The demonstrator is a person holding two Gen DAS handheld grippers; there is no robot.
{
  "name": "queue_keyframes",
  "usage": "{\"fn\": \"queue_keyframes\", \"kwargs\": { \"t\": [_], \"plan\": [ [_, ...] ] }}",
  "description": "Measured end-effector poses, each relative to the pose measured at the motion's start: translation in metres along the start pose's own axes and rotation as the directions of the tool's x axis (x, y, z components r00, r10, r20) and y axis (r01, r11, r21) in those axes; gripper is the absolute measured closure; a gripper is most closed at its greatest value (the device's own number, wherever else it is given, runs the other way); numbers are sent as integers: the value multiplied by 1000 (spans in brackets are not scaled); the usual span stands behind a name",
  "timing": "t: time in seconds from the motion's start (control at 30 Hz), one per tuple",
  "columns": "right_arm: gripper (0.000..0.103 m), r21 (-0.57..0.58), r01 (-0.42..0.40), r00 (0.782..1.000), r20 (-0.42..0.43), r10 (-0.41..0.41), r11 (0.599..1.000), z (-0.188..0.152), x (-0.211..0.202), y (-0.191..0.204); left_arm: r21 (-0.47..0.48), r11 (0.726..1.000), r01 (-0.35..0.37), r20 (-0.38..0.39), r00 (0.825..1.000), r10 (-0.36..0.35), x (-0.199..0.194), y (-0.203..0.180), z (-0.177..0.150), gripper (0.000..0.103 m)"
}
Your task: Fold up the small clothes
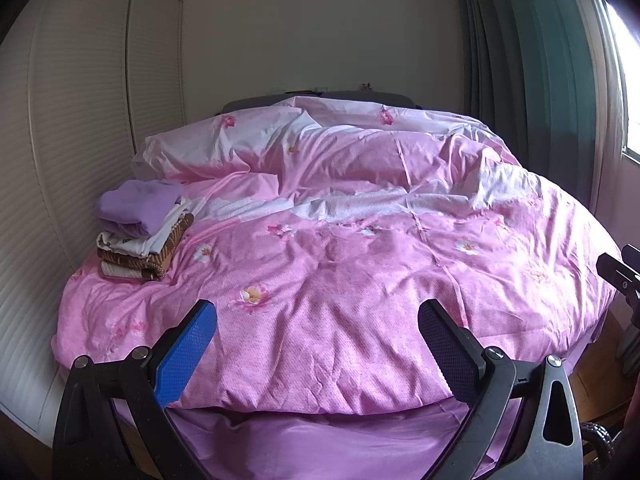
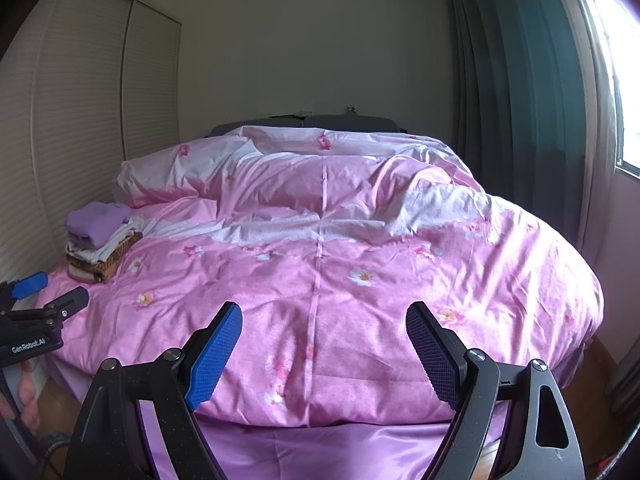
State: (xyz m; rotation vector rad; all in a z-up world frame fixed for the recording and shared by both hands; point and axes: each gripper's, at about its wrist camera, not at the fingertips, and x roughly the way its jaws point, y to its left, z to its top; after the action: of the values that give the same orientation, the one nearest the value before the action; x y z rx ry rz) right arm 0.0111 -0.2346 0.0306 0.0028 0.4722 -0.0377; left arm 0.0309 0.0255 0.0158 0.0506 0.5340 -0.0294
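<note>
The stack of folded clothes (image 1: 142,226) sits on the pink floral duvet (image 1: 340,280), at its left edge near the pillow (image 1: 208,144) and hard by the louvred wardrobe doors (image 1: 80,120). How many pieces are in it is hard to count: a lilac garment (image 1: 136,206) lies on top, white printed cloth shows under it, and a brown and cream patterned piece (image 1: 136,266) is at the bottom, with only the folded edges showing. No loose garment can be made out anywhere on the duvet near the stack.

The left gripper (image 1: 318,320) hangs over the duvet's foot edge, to the right of the stack, its blue-padded fingers spread wide with only bedding behind them. The right gripper (image 2: 324,322) is further right of the stack, equally wide apart and empty. At the left edge of the right wrist view, fingertips (image 2: 28,392) of the person's hand are cut off by the frame.

The duvet is crumpled, with a white band across its middle. Beyond the stack, the dark headboard (image 1: 320,98) carries small items too blurred to identify. Teal curtains (image 1: 520,80) hang across the bed from the stack, beside a bright window (image 1: 628,100). A purple sheet (image 1: 320,440) shows under the duvet's foot, and wood floor (image 1: 592,380) beyond it.
</note>
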Motion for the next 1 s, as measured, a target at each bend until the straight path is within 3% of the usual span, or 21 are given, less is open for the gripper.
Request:
{"fn": "queue_keyframes", "kwargs": {
  "t": [1.0],
  "plan": [
    [18, 3, 1, 1000, -1, -1, 1000, -1, 1, 2, 21, 1000, 11, -22, 1000, -10, 1, 0, -2, 0]
  ]
}}
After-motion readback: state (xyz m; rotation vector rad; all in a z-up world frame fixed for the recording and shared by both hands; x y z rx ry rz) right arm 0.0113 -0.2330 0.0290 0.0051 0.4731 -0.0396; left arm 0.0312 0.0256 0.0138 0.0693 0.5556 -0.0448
